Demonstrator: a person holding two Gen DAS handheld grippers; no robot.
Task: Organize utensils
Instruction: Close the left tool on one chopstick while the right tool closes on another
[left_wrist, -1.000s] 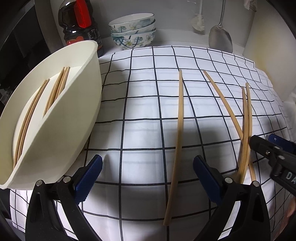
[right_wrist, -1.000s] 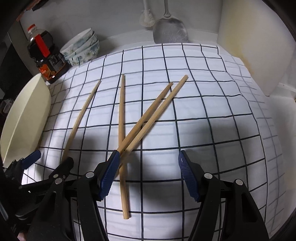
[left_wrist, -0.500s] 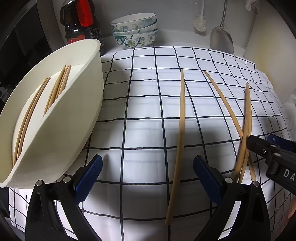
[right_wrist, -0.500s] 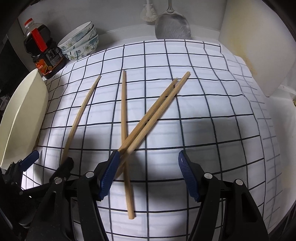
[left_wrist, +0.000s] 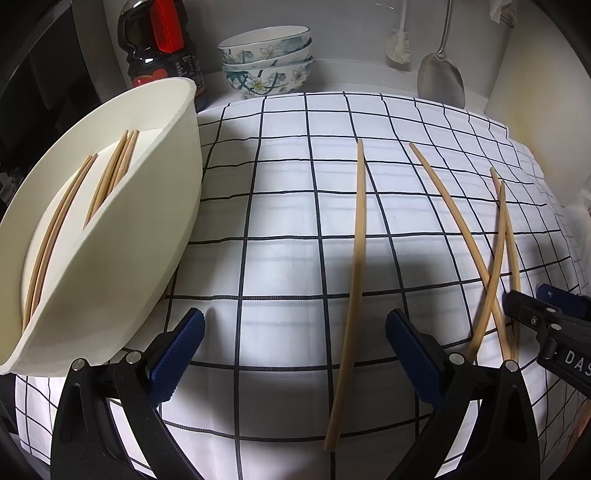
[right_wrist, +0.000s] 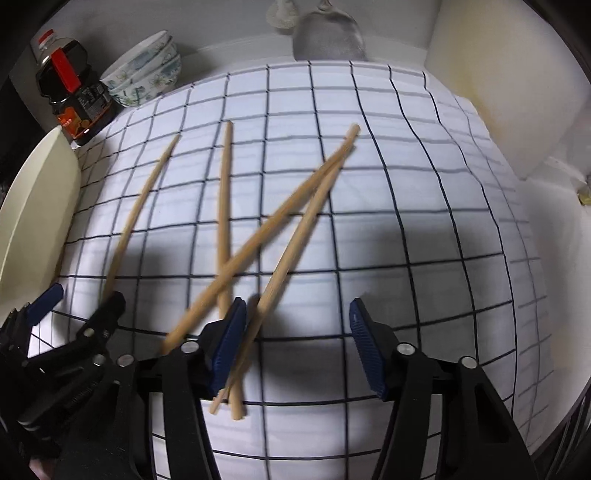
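chopsticks (right_wrist: 280, 229) blurred, ends hidden behind right hand-held gripper (right_wrist: 295, 347), jaws closing, nothing pinched.

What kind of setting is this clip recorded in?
Most likely a home kitchen counter: stacked floral bowls and a dark sauce bottle stand at the back, and a metal spatula hangs on the wall.

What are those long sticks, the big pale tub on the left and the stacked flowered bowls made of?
The chopsticks look like bamboo or light wood: matte tan, unpainted. The cream tub seems to be plastic, smooth and evenly coloured, though the pictures leave that open. The stacked bowls look like glazed ceramic, glossy white with a printed flower pattern.
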